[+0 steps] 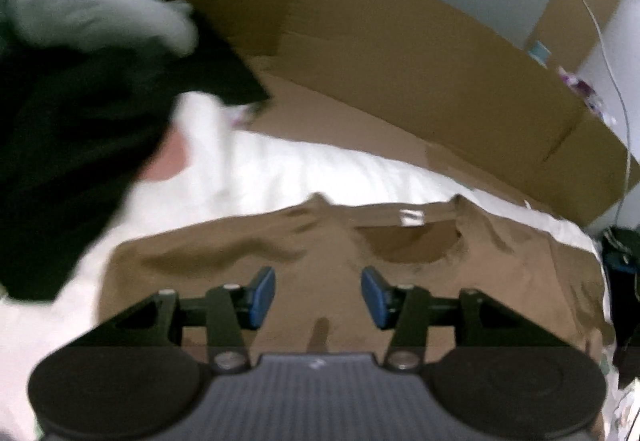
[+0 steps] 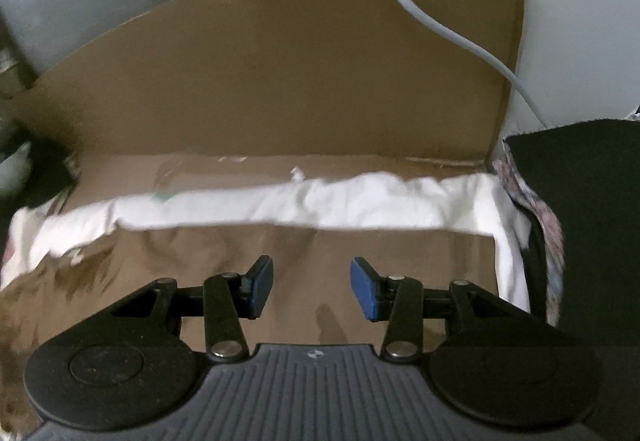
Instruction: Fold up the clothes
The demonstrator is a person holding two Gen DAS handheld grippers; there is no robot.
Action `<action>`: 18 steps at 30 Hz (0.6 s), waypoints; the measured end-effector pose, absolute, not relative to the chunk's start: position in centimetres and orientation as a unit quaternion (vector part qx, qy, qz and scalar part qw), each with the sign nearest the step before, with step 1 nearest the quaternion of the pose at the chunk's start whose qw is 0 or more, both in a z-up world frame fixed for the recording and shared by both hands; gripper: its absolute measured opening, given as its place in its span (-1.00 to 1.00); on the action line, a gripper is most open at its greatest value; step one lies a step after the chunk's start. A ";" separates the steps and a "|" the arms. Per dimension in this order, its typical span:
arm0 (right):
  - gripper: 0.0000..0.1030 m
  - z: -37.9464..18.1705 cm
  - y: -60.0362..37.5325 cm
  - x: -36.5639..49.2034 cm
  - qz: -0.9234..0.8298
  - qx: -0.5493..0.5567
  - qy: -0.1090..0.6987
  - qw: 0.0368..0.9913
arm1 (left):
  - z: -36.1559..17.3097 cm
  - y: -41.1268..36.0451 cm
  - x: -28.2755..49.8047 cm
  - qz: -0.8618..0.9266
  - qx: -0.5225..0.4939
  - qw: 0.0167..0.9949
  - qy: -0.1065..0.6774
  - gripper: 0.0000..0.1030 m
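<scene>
Both grippers, left [image 1: 318, 295] and right [image 2: 312, 289], gape empty over the soft, light shirt [image 1: 320, 241], best pinched at its shoulders

cardboard [image 2: 280, 73]: upright behind | cable [image 2: 440, 29]: across cardboard | white sheet [image 2: 360, 201]: beneath

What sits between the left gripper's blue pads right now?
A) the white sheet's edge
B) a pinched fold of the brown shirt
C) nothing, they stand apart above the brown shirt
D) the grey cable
C: the left gripper shows its blue pads apart with only open space between them, and the brown shirt lies flat beneath on the white sheet.
</scene>
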State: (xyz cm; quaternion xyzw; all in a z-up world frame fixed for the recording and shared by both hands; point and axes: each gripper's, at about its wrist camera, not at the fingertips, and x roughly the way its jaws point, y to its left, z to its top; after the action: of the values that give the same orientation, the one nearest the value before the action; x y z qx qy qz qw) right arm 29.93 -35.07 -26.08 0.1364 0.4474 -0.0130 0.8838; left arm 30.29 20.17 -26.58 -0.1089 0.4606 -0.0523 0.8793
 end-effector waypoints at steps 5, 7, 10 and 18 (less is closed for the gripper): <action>-0.02 -23.9 -33.3 25.3 0.018 0.133 0.443 0.886 | -25.0 24.5 26.6 0.013 -0.133 0.880 0.456 0.01; -0.02 -23.2 -32.8 23.4 0.026 0.132 0.443 0.887 | -24.7 26.0 25.2 0.035 -0.149 0.876 0.458 0.01; 0.00 -22.1 -32.3 19.9 0.035 0.132 0.436 0.890 | -25.1 27.3 22.5 0.056 -0.171 0.866 0.467 0.01; 0.01 -21.5 -30.8 11.9 0.047 0.136 0.443 0.885 | -27.4 28.4 17.4 0.078 -0.220 0.835 0.498 0.02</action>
State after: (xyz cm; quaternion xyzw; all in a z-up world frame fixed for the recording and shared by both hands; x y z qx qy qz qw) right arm 11.94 -30.84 -21.50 0.1360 0.4426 0.0470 0.8851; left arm 17.36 28.37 -27.35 -0.2204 0.4978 0.0780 0.8352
